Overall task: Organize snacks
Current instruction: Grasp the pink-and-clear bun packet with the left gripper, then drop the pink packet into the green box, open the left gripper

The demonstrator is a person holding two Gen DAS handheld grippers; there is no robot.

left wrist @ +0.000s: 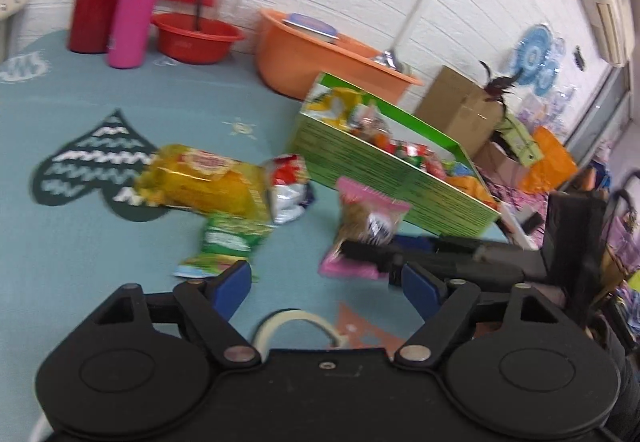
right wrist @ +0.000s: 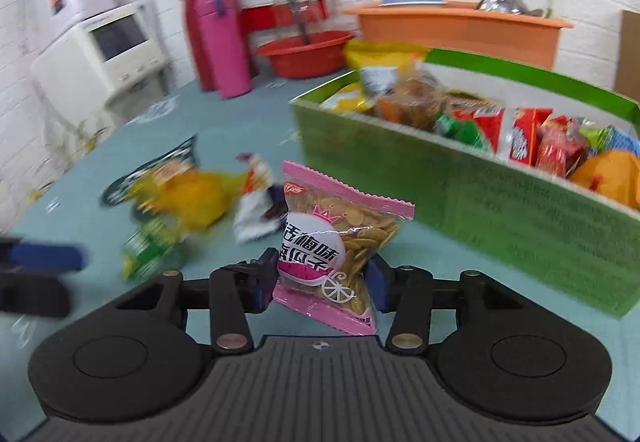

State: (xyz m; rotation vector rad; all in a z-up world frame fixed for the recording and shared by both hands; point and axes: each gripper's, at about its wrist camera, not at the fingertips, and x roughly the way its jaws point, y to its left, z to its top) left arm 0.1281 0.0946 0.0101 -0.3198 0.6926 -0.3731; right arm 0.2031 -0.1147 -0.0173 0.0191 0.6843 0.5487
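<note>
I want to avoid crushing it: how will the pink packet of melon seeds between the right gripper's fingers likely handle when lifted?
The pink seed packet is thin crinkly film, so it will probably flex and sag above the right gripper. Its loose seeds likely shift, leaving the grip soft. It looks light for its size, and the glossy film may slip.

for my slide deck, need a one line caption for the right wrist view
Right hand-held gripper grips a pink seed packet beside the green snack box.

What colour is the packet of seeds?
Pink, with a clear window showing the seeds; the seed packet shows best in the right wrist view.
</note>
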